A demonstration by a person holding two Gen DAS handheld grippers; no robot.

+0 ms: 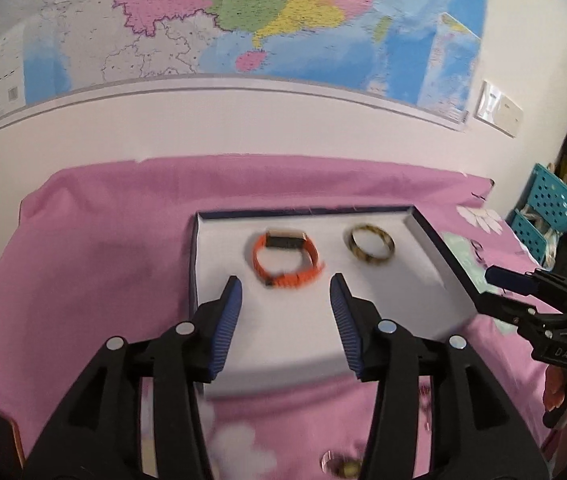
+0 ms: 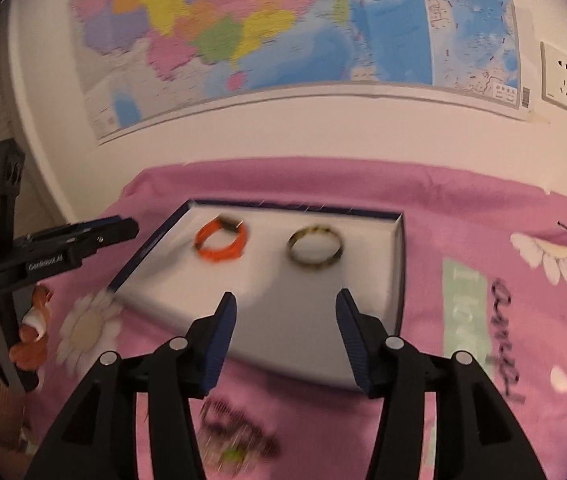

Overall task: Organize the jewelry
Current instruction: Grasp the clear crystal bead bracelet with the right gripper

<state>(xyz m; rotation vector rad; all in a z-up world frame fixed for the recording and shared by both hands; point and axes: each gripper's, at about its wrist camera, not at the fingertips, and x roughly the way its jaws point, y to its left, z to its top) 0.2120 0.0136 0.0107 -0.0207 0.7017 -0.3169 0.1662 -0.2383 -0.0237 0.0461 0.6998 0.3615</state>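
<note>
Both tongs are spread apart and hold nothing. Left tongs [image 1: 285, 286] hang over the near part of the shallow white tray [image 1: 433, 236], their blue ribbed pads [image 1: 227, 320] pointing toward the tray's far wall; from the right wrist view this same tool [image 2: 123, 228] shows just off the tray's left rim, gripped by a hand [image 2: 29, 328] with a bandaged finger. Right tongs [image 2: 286, 304] also hover above the tray's near edge [image 2: 283, 364], pads [image 2: 357, 344] wide, and appear in the left wrist view beyond the tray's right rim [image 1: 509, 282]. Inside the tray, in its far half, lie two pieces side by side and apart from each other: an orange watch band [image 1: 285, 258] toward the left wall, and a mottled dark-and-yellow bangle [image 1: 371, 245] toward the right wall. The tray rests on a pink floral cloth [image 1: 95, 248] covering the bench. In front of the tray, on the cloth, small blurred items [image 2: 239, 436] lie too smeared to identify. Behind the tray a coloured map [image 2: 267, 28] hangs on the wall, wall sockets [image 2: 561, 76] right of it. Teal perforated bins [image 1: 547, 216] stand beyond the tray's right side.
</note>
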